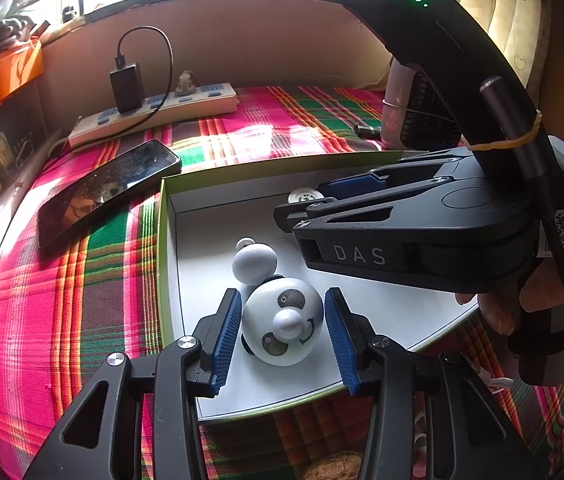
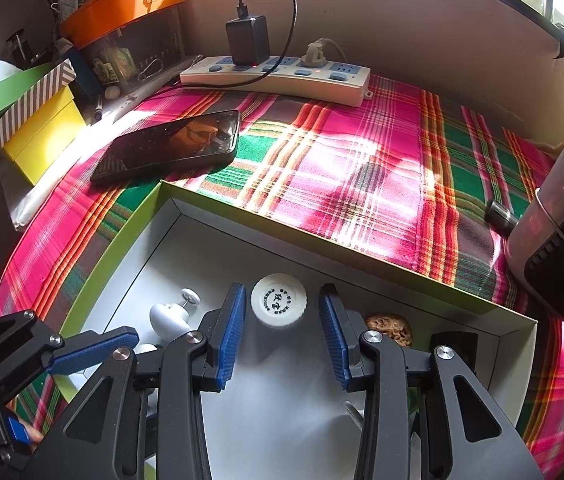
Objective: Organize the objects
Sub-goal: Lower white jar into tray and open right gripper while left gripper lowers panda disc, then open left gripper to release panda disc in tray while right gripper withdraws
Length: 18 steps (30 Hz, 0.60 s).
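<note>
- Sitting inside the shallow white box [image 1: 186,264] with the green rim, the panda toy [image 1: 282,322] lies between the blue fingers [image 1: 228,332] of the left gripper [image 1: 284,334], close to the box's near-left corner
- The left fingers stand apart on either side of the toy; a sliver of gap shows on each flank, so they read as released, not clamped, though the near fit makes contact hard to rule out
- The panda's round nose knob faces up toward the camera, so it rests on its back; its body is nearly round, with no clear long axis
- A smaller white ball-shaped piece [image 1: 254,262] with a peg lies just beyond the panda, touching or nearly touching it, deeper in the box
- The right gripper [image 2: 282,332] hangs over the far side of the box with the white bottle cap [image 2: 279,300] just ahead of its fingertips; the fingers are spread and grip nothing, and the cap sits flat, printed face up
- A brown walnut-like object [image 2: 390,328] lies to the right of the cap, against the box's far wall
- Judgement: the box serves as the collecting tray, so small loose items are being gathered there; both grippers look to be letting go of pieces just set down
- The phone [image 2: 170,146] and power strip [image 2: 278,80] lie outside the box on the plaid cloth [image 2: 362,160] covering the tabletop, beyond its far-left corner
</note>
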{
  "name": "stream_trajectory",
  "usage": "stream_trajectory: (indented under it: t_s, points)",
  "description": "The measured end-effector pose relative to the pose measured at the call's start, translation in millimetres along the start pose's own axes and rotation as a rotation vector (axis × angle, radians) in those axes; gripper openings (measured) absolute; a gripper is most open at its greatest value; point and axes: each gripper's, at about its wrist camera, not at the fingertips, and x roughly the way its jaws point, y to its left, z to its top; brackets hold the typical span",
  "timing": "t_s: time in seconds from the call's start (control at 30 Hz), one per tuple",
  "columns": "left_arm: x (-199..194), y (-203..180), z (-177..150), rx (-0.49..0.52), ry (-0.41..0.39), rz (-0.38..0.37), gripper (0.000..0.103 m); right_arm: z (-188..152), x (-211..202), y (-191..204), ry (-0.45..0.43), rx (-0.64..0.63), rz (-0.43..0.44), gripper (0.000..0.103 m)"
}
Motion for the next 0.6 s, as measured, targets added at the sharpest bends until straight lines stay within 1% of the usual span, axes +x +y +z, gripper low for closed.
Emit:
stream_trajectory:
  t_s: [0.3,0.6]
  points:
    - [-2,0,-2,-0.005,0.002,-0.002,0.042,-1,-8,2,-0.023,0.008,-0.013,0.04]
    - [-15,-1,-3,-0.014,-0.024,0.002,0.042,-5,-21,4,-0.046,0.02,-0.023,0.04]
